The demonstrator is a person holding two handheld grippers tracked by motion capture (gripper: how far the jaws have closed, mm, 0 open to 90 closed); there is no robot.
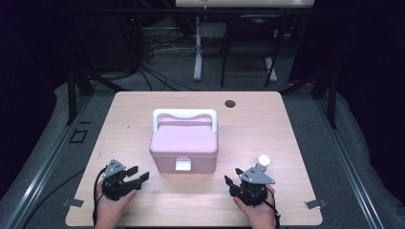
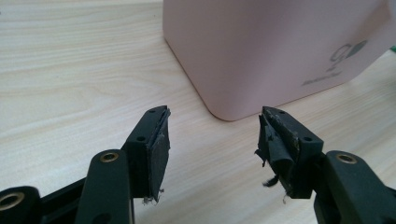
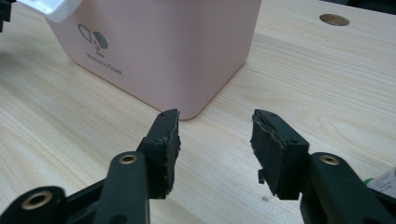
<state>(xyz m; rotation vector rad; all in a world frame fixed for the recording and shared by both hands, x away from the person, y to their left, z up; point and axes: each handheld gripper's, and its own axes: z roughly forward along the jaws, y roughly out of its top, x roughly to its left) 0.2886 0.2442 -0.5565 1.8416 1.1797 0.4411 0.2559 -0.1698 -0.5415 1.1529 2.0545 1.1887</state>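
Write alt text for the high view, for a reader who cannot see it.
A closed pink box with a white handle and a white front latch sits mid-table, between two hand-held tools. The left tool and right tool rest near the front edge, jaws open and empty, angled toward the box. A small white-capped bottle stands beside the right tool.

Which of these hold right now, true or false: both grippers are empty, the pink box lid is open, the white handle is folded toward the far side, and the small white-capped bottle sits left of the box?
1. Both the left gripper and right gripper are open and empty. True.
2. The pink plastic box has its lid open. False: the lid is closed, white latch at the front.
3. The white handle lies toward the far side. True.
4. The small white-capped bottle sits left of the box. False: it stands to its right, by the right gripper.
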